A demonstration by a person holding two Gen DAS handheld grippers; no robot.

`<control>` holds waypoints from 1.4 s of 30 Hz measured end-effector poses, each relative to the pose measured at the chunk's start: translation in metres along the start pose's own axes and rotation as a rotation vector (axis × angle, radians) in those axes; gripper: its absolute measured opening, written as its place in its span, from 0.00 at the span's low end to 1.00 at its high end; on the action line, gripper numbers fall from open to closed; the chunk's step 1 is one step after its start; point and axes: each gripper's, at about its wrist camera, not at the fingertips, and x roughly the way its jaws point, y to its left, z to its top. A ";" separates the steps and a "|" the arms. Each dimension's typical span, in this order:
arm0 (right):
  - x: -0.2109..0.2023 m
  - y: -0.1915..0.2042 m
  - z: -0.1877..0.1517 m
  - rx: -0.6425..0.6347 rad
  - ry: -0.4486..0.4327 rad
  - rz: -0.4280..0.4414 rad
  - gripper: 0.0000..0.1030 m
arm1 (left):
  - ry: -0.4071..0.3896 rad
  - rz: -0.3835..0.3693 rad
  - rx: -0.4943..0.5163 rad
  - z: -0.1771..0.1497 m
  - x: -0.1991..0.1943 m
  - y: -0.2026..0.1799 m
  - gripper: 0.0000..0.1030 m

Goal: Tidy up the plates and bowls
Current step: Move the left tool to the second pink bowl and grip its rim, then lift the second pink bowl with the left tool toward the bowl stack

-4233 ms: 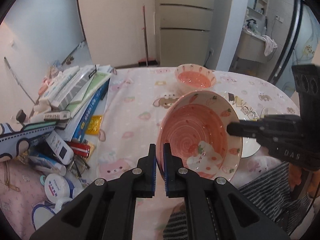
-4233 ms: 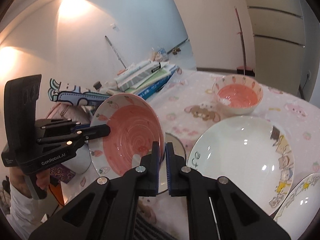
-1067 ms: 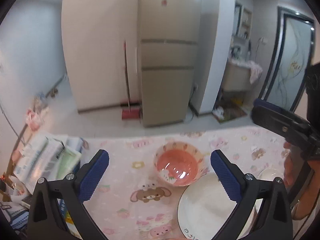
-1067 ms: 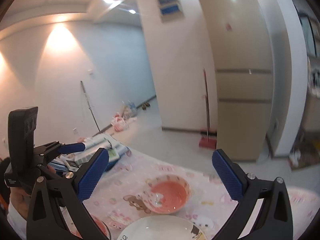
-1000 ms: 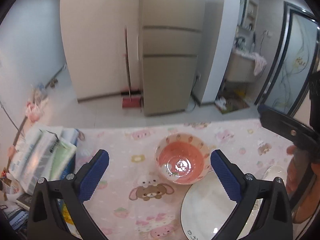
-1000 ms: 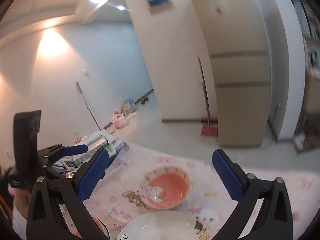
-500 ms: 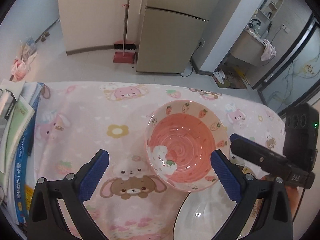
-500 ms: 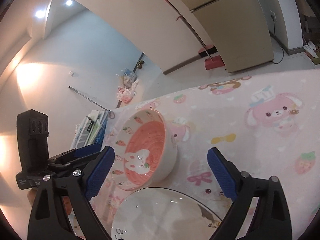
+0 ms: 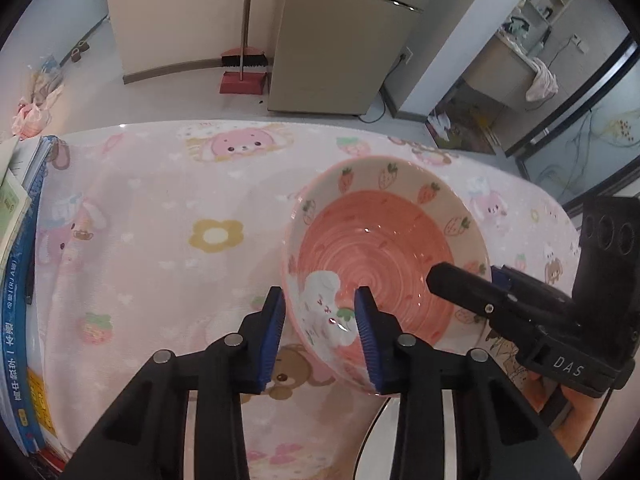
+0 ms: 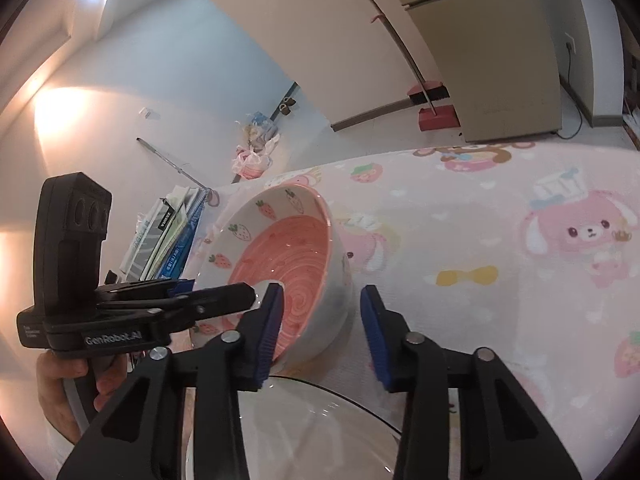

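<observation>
My left gripper and right gripper, jaws just narrowing, each straddle the bowl rim, not yet clamped. Glazed ceramic: slippery, breakable; grip rims.
</observation>
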 end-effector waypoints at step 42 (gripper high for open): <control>-0.140 0.182 -0.052 -0.429 -0.122 -0.107 0.10 | -0.271 0.108 0.160 -0.142 -0.218 -0.039 0.07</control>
